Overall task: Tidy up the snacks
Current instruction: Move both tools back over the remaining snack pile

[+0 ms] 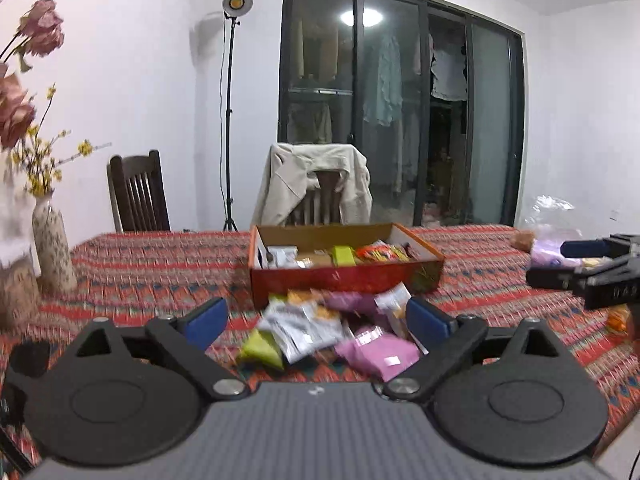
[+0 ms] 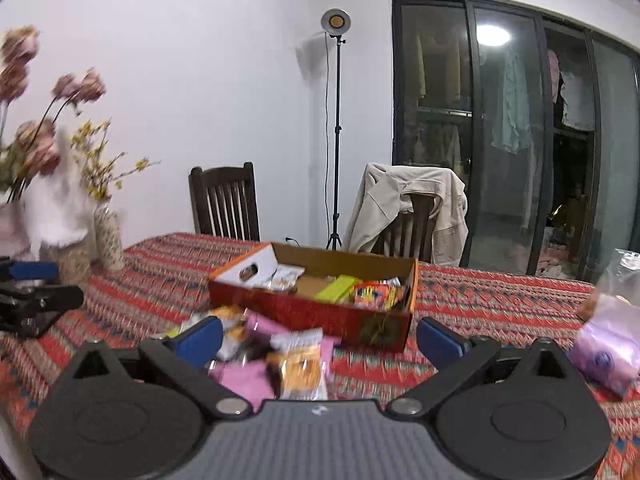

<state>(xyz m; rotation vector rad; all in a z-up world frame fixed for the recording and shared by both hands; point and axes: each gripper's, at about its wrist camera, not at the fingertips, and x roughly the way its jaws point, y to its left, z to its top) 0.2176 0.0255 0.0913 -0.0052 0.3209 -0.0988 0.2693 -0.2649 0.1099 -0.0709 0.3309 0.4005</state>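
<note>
Ahead and slightly below both sets of blue-padded fingers: a loose heap of snack packets [image 1: 328,332] on the patterned tablecloth [image 1: 160,268], just in front of the near wall of the red cardboard box [image 1: 344,276]. Nearer to the left gripper [image 1: 316,318], judging by the left wrist view, where the heap sits squarely between the spread fingers and just beyond the tips. Off-centre for the right gripper [image 2: 320,340], with the same heap [image 2: 280,356] lying toward its left finger and bare cloth under the right one.

Both grippers wide apart, holding nothing.

Nearest the left fingers: a pink pouch [image 1: 378,354] lying flat, long axis roughly across the view; a silver-white sachet [image 1: 304,326] angled diagonally on top of its neighbours; a lime-green packet [image 1: 260,348] at the near left edge. All blurred, so print and exact outlines not readable. Soft, crinkly film by the look of it, thin and slippery, likely to slide or buckle rather than hold shape under a pinch. An orange-and-clear wrapped snack [image 2: 300,368] closest to the right gripper's camera.

Inside the box: a lime-green pack [image 2: 336,286], an orange-and-yellow bag [image 2: 374,294], small pale wrappers toward the left end. Rigid corrugated walls, open top, long axis across the table.

Further off: a speckled vase [image 1: 52,252] with flowers at the left, a lilac plastic bag [image 2: 608,356] at the right.
</note>
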